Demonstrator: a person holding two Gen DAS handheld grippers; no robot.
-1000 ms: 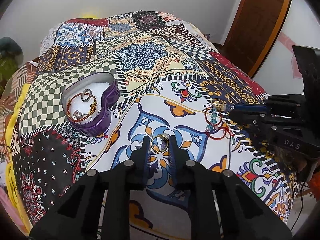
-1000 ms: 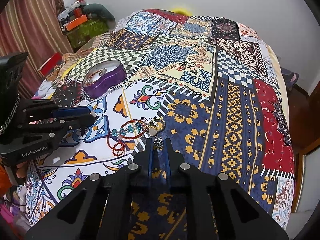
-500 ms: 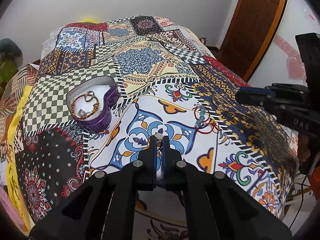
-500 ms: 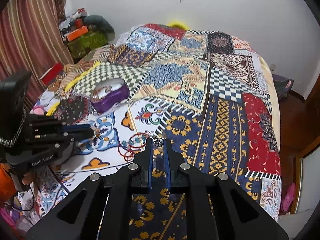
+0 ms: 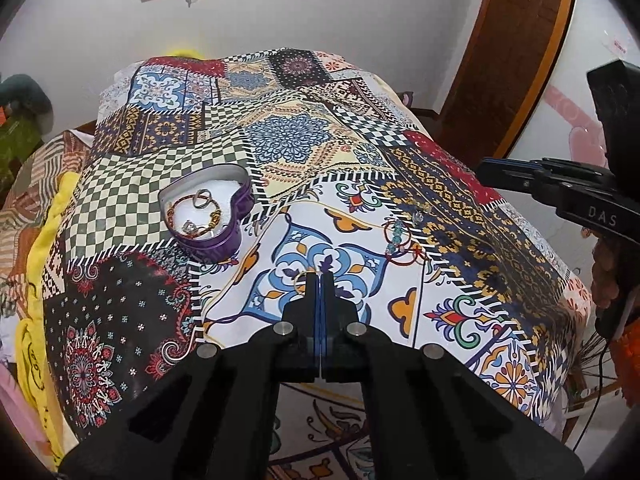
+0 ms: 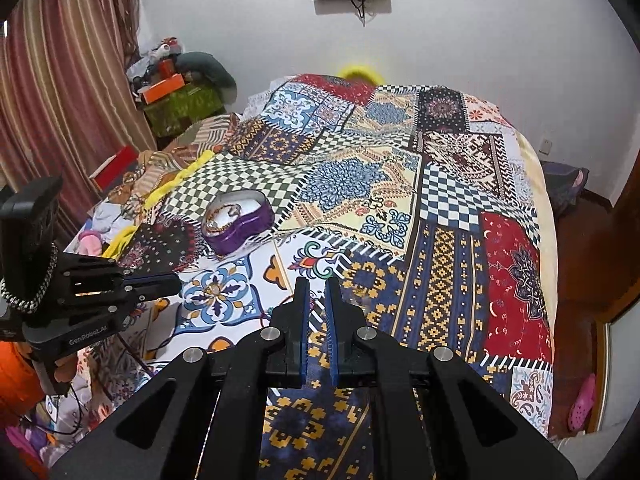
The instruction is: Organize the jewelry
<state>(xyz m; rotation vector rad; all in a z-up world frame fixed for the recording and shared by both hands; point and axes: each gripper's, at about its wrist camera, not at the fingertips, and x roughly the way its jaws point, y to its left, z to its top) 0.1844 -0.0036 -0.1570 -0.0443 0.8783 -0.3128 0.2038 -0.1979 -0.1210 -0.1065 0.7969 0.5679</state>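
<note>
My left gripper (image 5: pixel 320 277) is shut on a thin gold ring (image 5: pixel 301 278), which sticks out at the left of the fingertips above the bed. A purple heart-shaped tin (image 5: pixel 236 236) stands open to the upper left with a bracelet and rings inside. A red and teal bead bracelet (image 5: pixel 400 242) lies on the bedspread to the right, with a small silver piece (image 5: pixel 418 216) just beyond it. My right gripper (image 6: pixel 316 281) hovers over the blue and gold patch with only a narrow slit between its pads; I make out nothing in the slit. The tin (image 6: pixel 240 232) is to its upper left.
The patchwork bedspread (image 5: pixel 300 148) covers the whole bed. Clothes and boxes (image 6: pixel 176 92) pile up beside a curtain on the left. A wooden door (image 5: pixel 516 52) and bare floor lie past the right edge. Each gripper shows in the other's view, left gripper (image 6: pixel 172 282), right gripper (image 5: pixel 486 170).
The left gripper closed on the gold ring and lifted it off the bed. The right gripper rose too; the silver charm seen at its tips earlier no longer shows there.
</note>
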